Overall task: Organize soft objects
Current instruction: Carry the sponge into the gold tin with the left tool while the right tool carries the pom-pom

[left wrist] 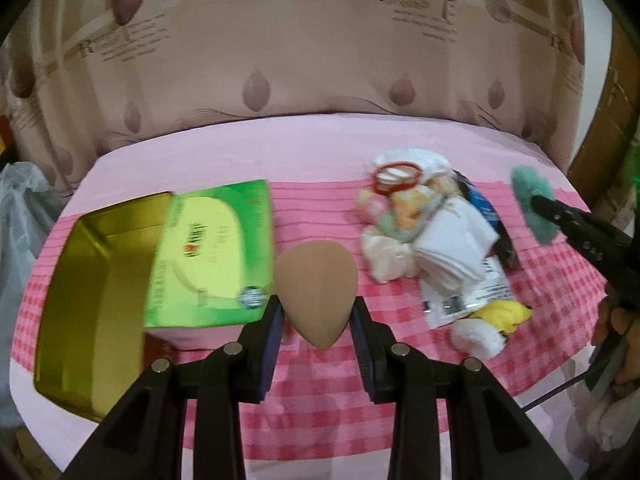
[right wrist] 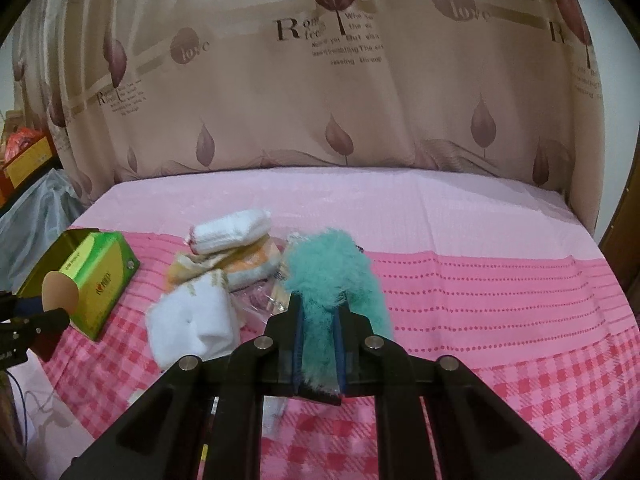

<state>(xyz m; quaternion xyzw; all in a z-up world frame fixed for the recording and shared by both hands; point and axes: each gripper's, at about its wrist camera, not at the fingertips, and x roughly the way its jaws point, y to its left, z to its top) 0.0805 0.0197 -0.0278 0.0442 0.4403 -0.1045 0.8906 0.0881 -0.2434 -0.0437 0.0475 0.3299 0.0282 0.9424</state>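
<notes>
Tan sponge (left wrist: 316,296) in left claw (left wrist: 318,322), teal puff (right wrist: 334,280) in right claw (right wrist: 318,320)

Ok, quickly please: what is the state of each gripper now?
Left gripper: closed on the tan teardrop-shaped sponge.
Right gripper: closed on the teal fluffy fabric piece.

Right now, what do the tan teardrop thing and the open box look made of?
Tan teardrop: looks like matte foam sponge, smooth and without shine, held in the left gripper. Open box: probably metal tin; its gold inner walls are glossy and reflective.
</notes>
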